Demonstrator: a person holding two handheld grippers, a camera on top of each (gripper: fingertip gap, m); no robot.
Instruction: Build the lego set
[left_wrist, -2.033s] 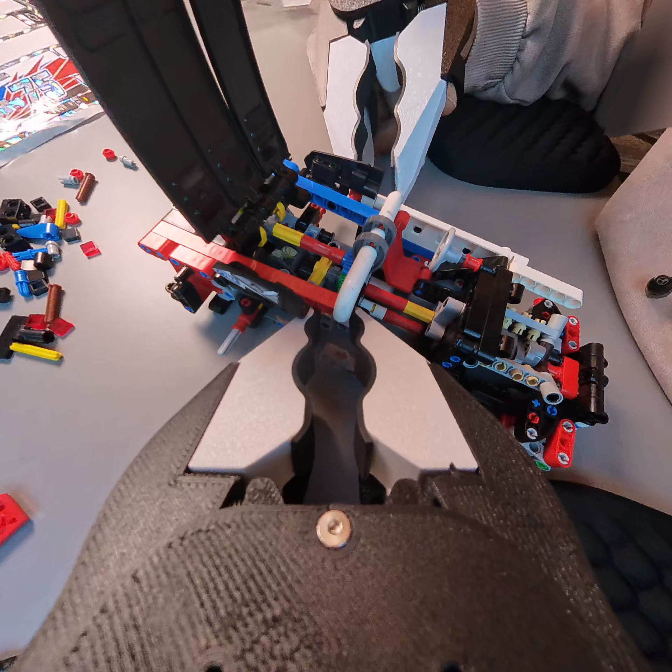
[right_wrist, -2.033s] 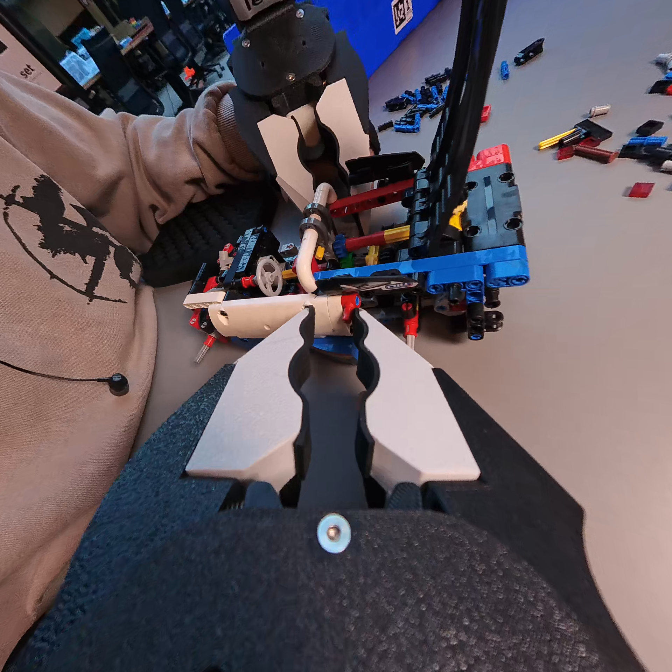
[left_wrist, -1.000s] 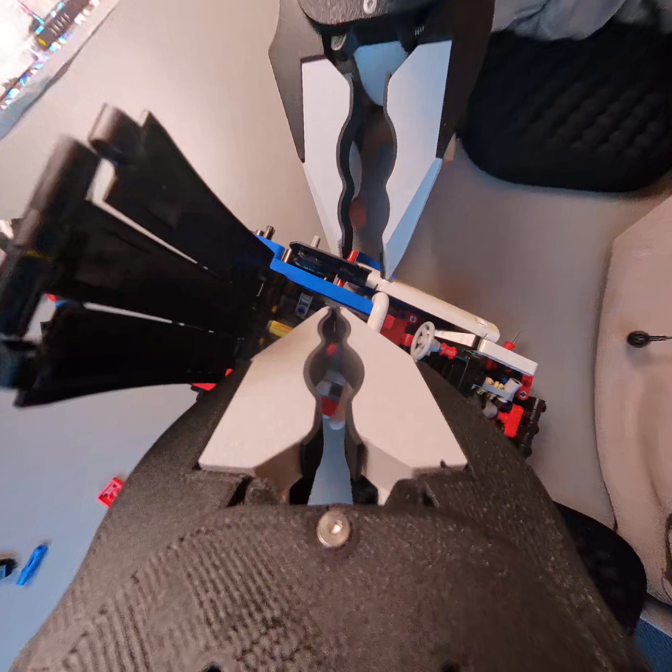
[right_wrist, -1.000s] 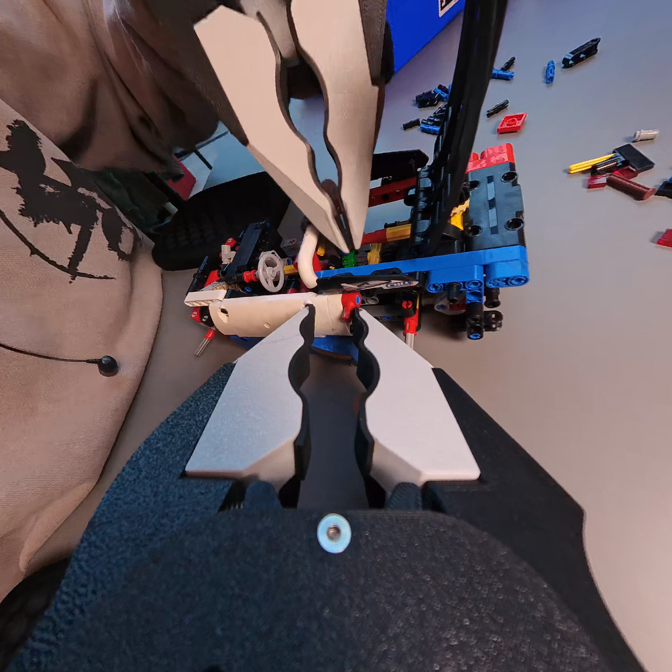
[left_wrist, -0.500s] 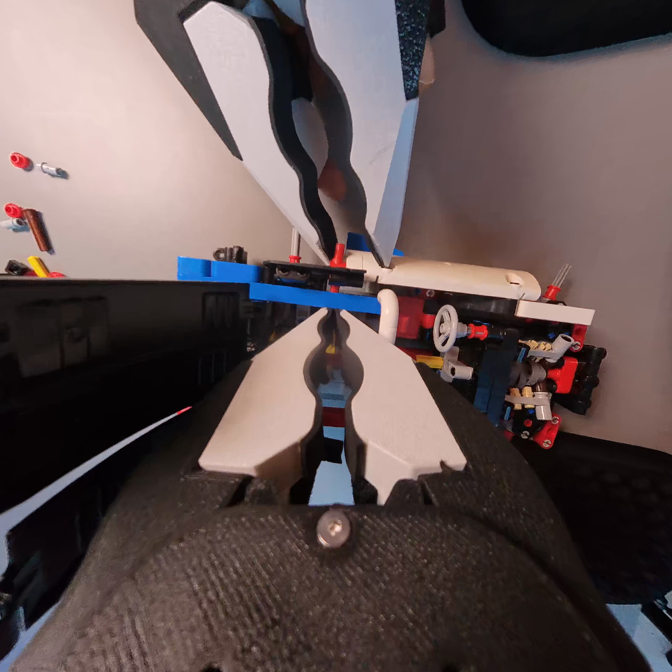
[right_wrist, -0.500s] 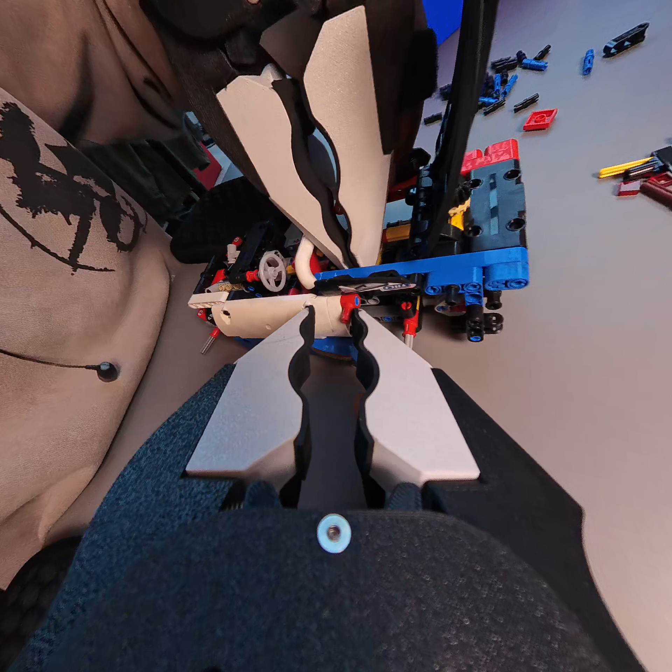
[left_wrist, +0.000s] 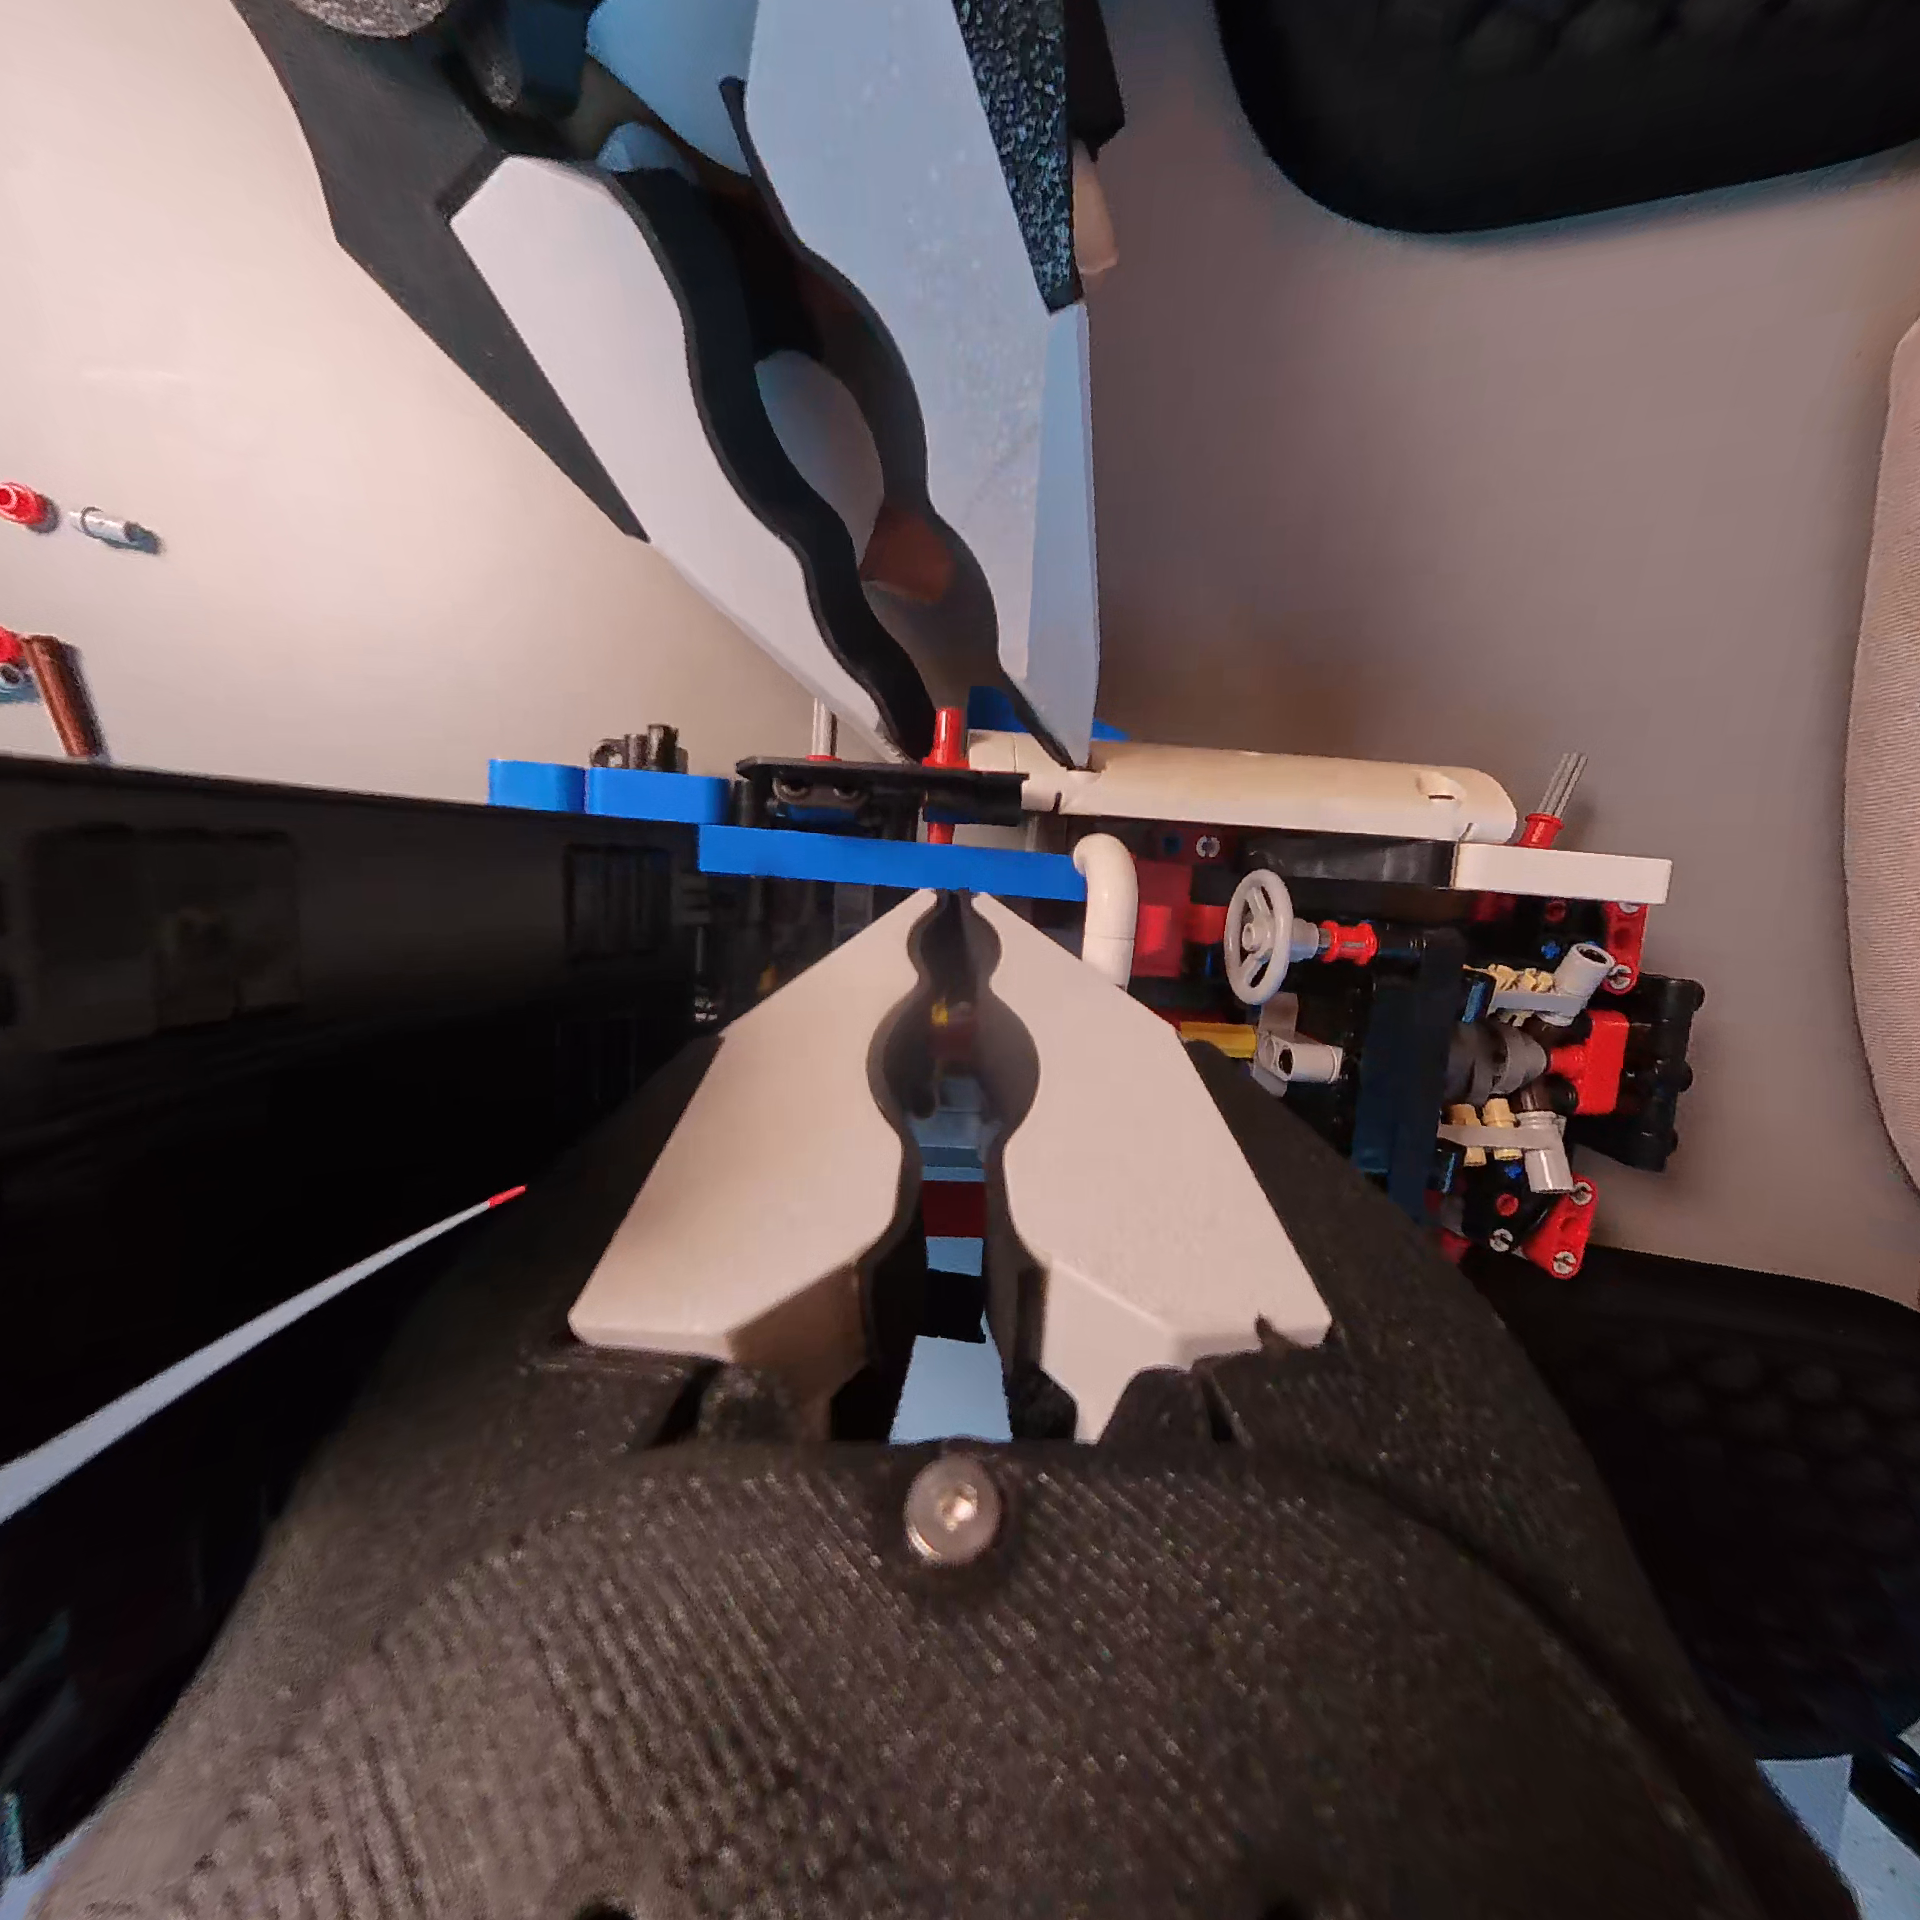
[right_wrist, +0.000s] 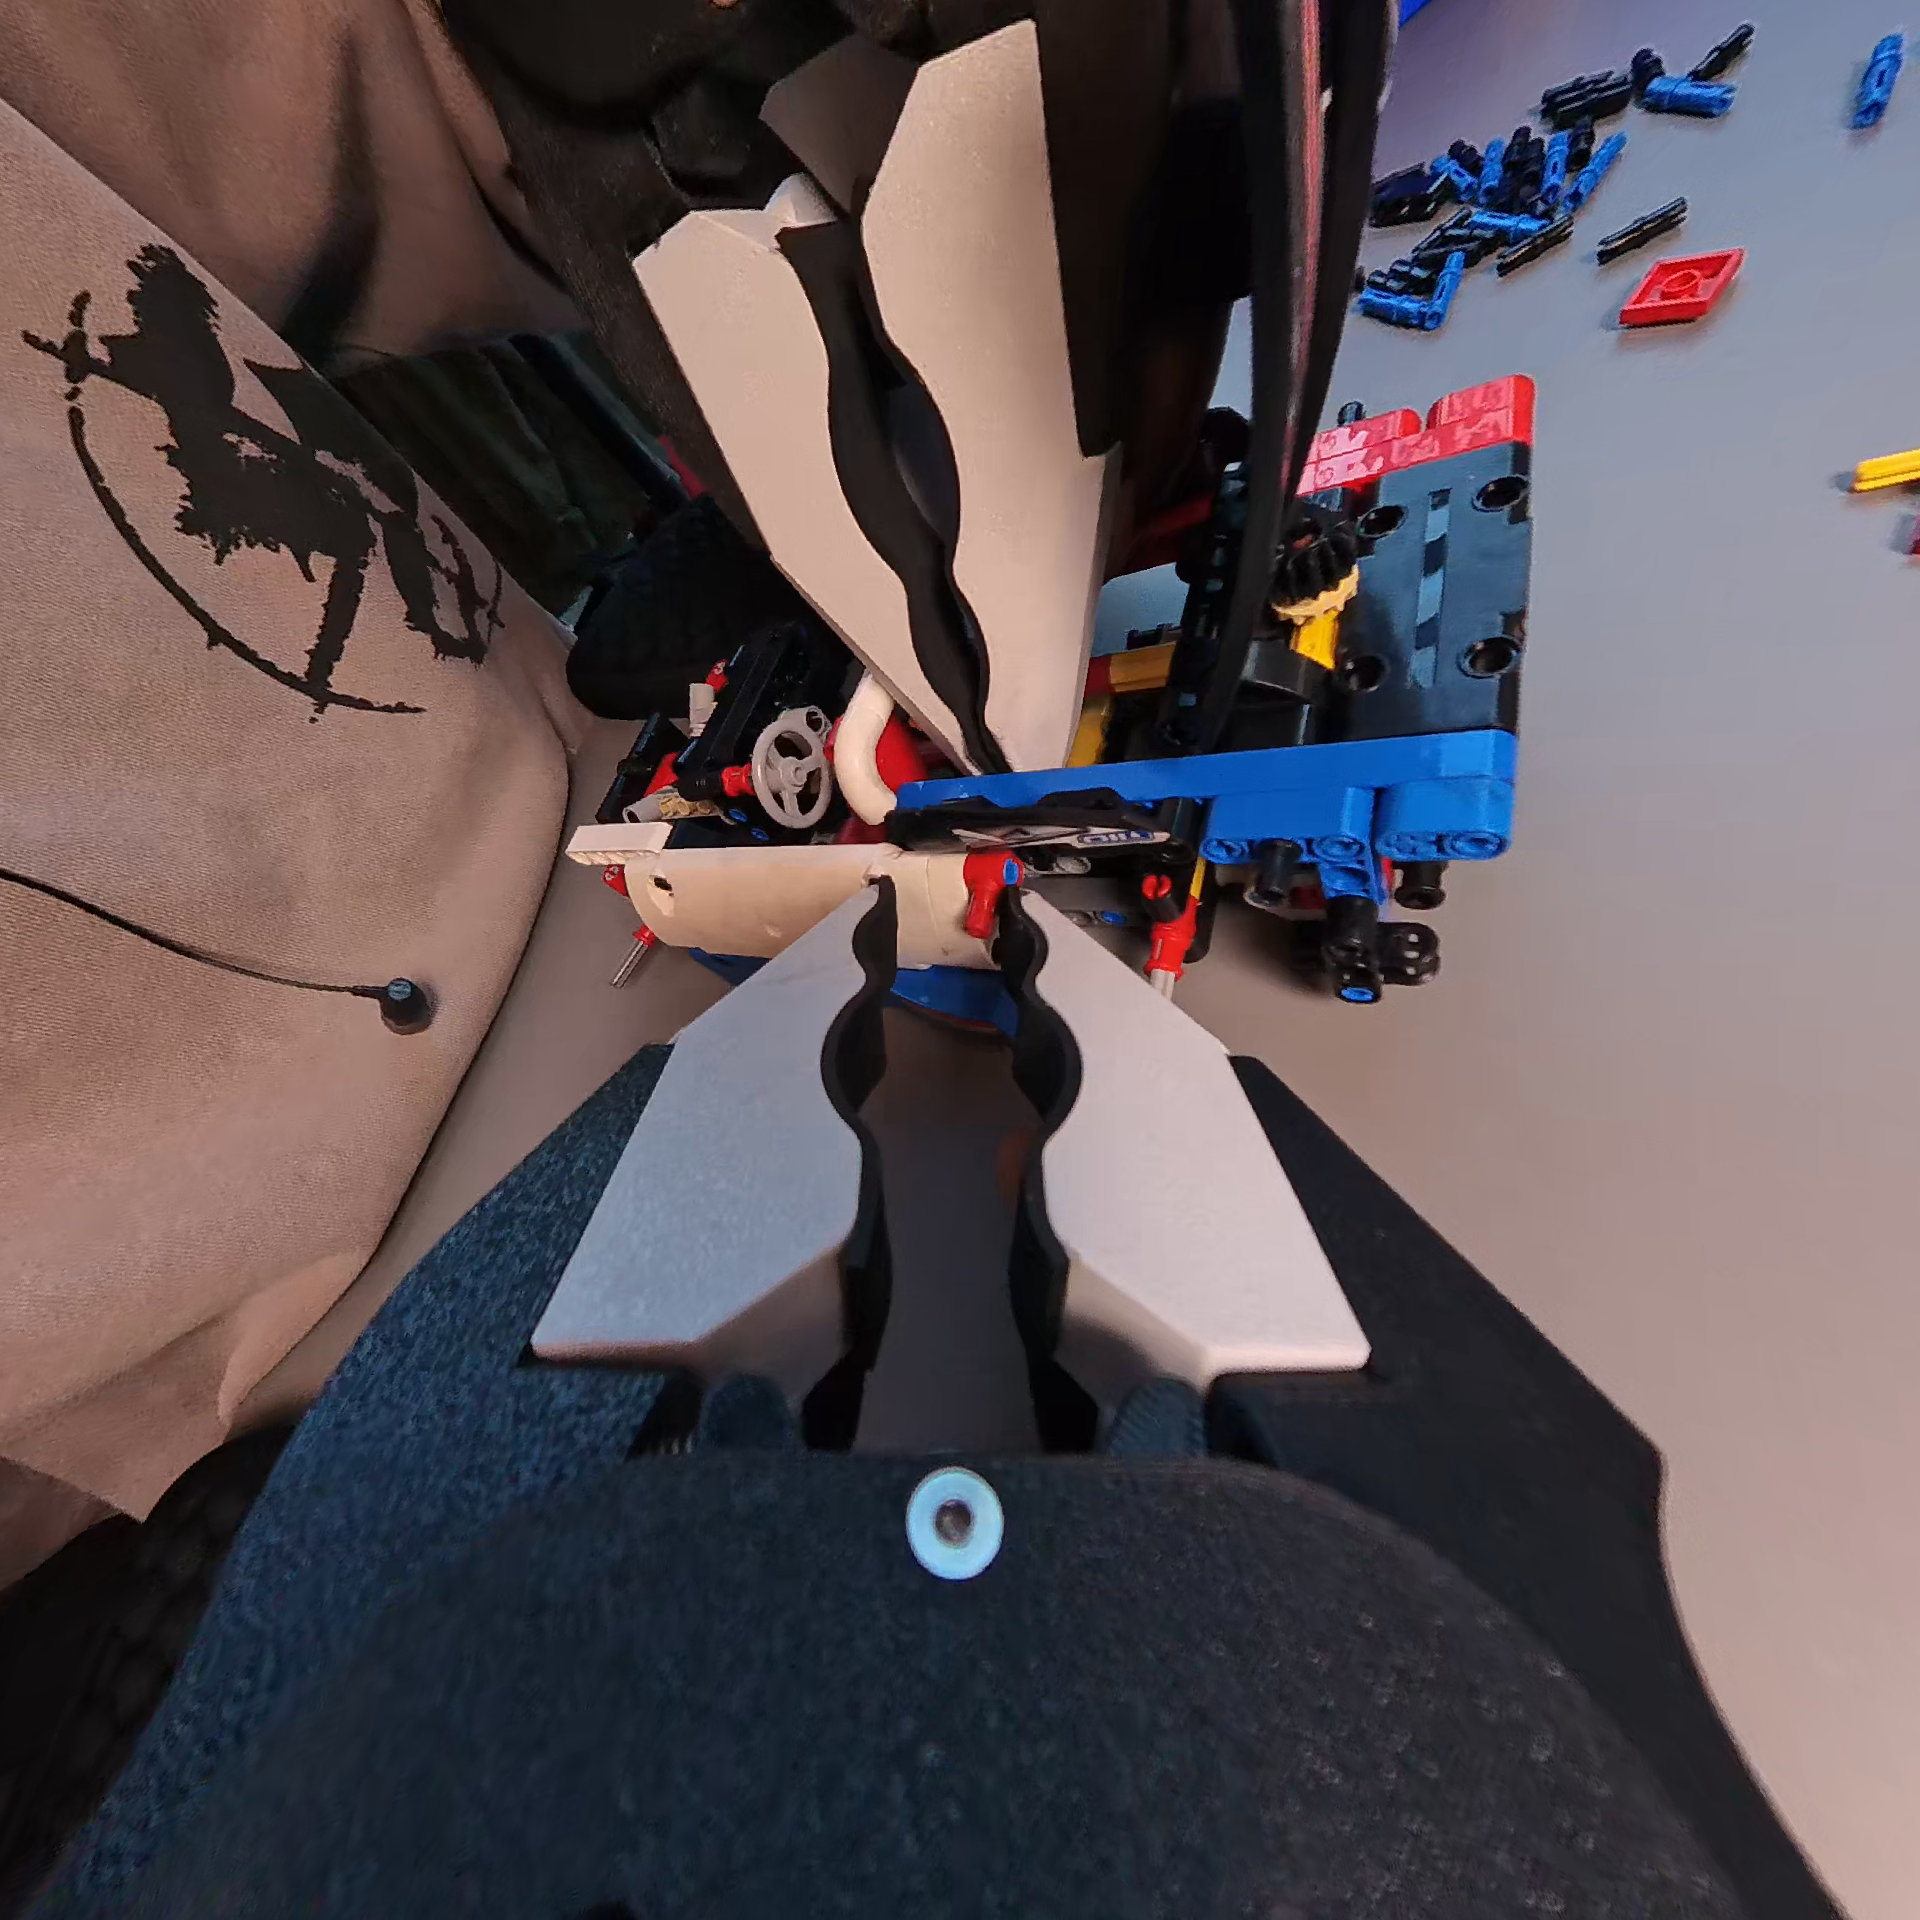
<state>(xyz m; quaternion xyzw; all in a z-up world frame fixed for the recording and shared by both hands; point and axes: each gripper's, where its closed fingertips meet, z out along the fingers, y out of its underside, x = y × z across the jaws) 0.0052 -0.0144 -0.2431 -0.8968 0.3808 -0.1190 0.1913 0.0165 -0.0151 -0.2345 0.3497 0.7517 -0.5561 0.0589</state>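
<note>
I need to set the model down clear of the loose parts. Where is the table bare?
Bare table lies right of the model in the right wrist view. Farther back it is crowded: blue and black pins, a red plate. The person's sweatshirt blocks the other side.

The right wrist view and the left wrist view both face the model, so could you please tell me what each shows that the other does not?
Only the right wrist view shows the pile of blue and black pins, the loose red tile and the person's beige printed top.

Only the left wrist view shows the brown pin on the table and the black-and-red end block of the model.

Both show the grey steering wheel, the long blue beam, the white panel and both grippers.
</note>
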